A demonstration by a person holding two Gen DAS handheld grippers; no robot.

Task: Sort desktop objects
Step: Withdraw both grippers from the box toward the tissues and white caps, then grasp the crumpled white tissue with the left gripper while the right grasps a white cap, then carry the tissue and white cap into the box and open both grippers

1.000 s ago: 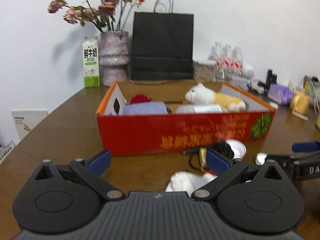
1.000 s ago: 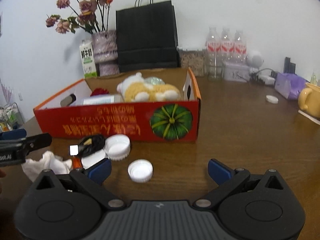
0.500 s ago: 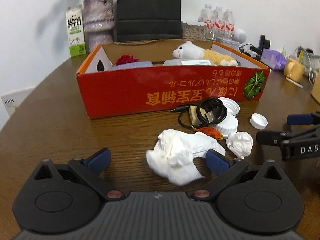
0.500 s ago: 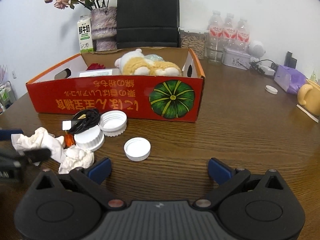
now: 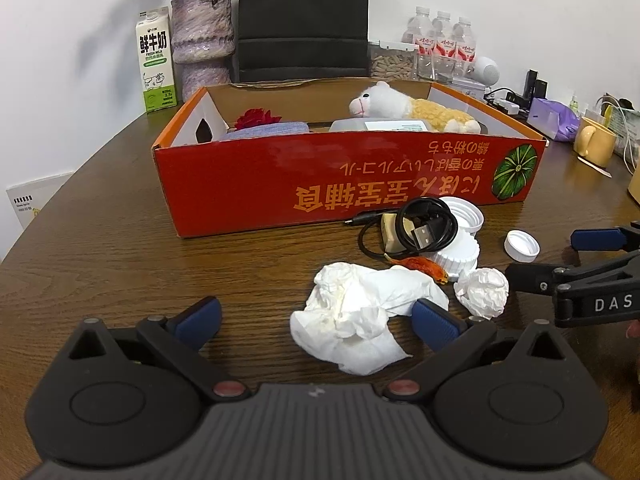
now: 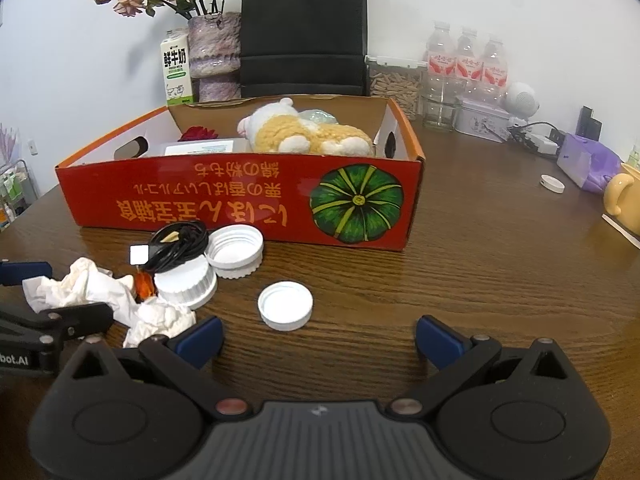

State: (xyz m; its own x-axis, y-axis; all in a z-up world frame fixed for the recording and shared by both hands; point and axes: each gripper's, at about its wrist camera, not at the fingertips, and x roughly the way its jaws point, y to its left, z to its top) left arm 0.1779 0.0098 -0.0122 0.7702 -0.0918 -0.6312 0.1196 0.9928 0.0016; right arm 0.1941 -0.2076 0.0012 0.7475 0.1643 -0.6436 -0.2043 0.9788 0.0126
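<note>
Left gripper (image 5: 316, 320) wide open, low over table (image 5: 100, 248), crumpled tissue (image 5: 360, 316) btwn its blue tips. Right gripper (image 6: 320, 340) also wide, holding nothing; white cap (image 6: 285, 306) just ahead. Its side reads "DAS" in left view. Red box (image 5: 320, 184) w/ upside-down orange script & pumpkin pic holds plush toy (image 5: 408, 106). Milk carton (image 5: 156, 66): "FRESH MILK".
</note>
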